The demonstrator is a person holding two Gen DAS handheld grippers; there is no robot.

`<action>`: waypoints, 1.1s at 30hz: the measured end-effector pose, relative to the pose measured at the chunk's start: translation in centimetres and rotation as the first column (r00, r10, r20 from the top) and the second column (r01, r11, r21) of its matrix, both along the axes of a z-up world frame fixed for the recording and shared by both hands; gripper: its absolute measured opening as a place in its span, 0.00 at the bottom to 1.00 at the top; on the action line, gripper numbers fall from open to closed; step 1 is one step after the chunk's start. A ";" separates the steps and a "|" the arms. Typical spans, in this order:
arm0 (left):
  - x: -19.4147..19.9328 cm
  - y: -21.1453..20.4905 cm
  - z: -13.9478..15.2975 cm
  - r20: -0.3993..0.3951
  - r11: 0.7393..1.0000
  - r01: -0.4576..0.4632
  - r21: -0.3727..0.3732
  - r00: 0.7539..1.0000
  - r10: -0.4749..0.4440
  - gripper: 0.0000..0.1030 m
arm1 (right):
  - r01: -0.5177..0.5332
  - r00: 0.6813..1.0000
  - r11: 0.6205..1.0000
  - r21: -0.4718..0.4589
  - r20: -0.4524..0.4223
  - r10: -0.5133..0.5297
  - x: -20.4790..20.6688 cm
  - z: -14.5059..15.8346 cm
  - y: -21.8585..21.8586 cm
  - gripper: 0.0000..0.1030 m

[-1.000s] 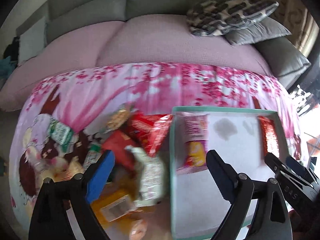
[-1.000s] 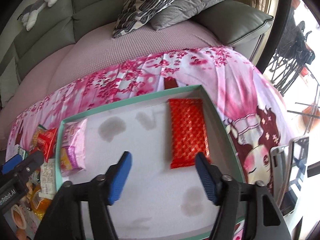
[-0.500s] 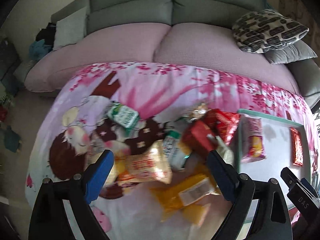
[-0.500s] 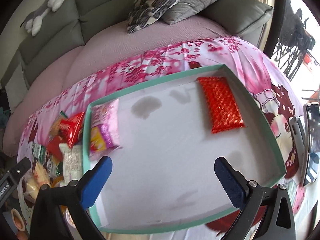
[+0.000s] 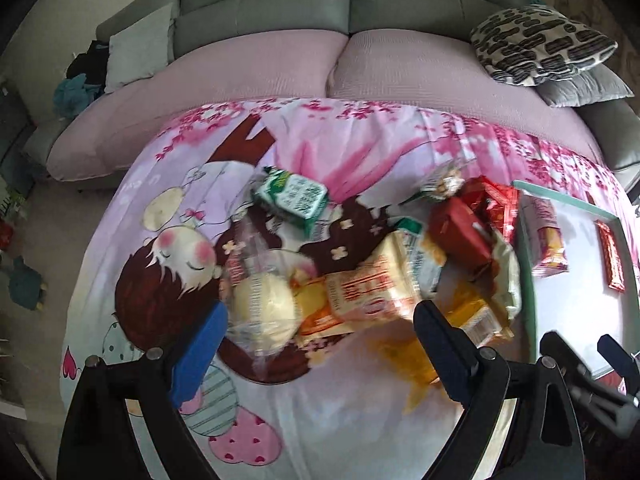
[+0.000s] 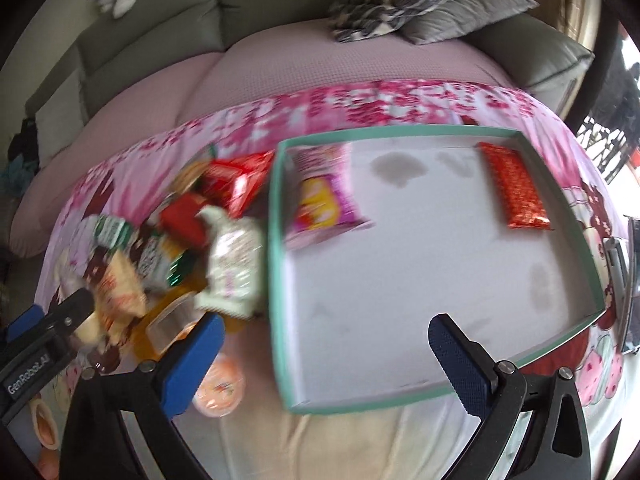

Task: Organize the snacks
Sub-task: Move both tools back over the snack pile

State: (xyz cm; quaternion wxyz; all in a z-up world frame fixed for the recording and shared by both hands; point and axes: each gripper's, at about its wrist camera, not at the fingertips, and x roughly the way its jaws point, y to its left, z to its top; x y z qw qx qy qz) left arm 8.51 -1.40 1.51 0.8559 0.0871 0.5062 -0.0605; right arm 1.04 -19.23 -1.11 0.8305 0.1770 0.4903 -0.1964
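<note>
A heap of loose snacks lies on the pink cartoon cloth (image 5: 168, 248): a green packet (image 5: 292, 196), a red packet (image 5: 460, 228), a cream and orange packet (image 5: 360, 292) and a clear bag with a round bun (image 5: 260, 308). My left gripper (image 5: 320, 344) is open above the bun bag and the cream packet, its pads clear of both. The teal-rimmed tray (image 6: 276, 240) holds a pink snack bag (image 6: 324, 196) and a red bar (image 6: 514, 184). My right gripper (image 6: 326, 360) stands wide open over the tray's near left corner, holding nothing. A white packet (image 6: 232, 264) lies just outside that rim.
An orange jelly cup (image 6: 218, 388) sits near the right gripper's left finger. The left gripper (image 6: 40, 340) shows at the left edge of the right wrist view. A grey sofa (image 5: 348, 12) with a patterned cushion (image 5: 540, 48) lies beyond. A dark flat device (image 6: 624, 280) rests right of the tray.
Both grippers moved left. The left one went from the tray's edge to over the snack heap. The right one opened wider and left the red bar for the tray's left side.
</note>
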 end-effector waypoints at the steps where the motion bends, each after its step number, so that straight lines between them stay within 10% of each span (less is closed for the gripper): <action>1: 0.1 0.4 -0.1 -0.002 1.000 -0.008 0.001 1.000 0.008 0.91 | -0.012 1.000 1.000 -0.003 -0.001 0.012 0.2 0.0 0.7 1.00; 33: 3.0 3.4 -3.2 -0.163 0.986 -0.075 -0.151 0.985 0.050 0.91 | -0.087 0.995 0.996 0.012 -0.051 0.088 1.3 -2.2 5.5 0.78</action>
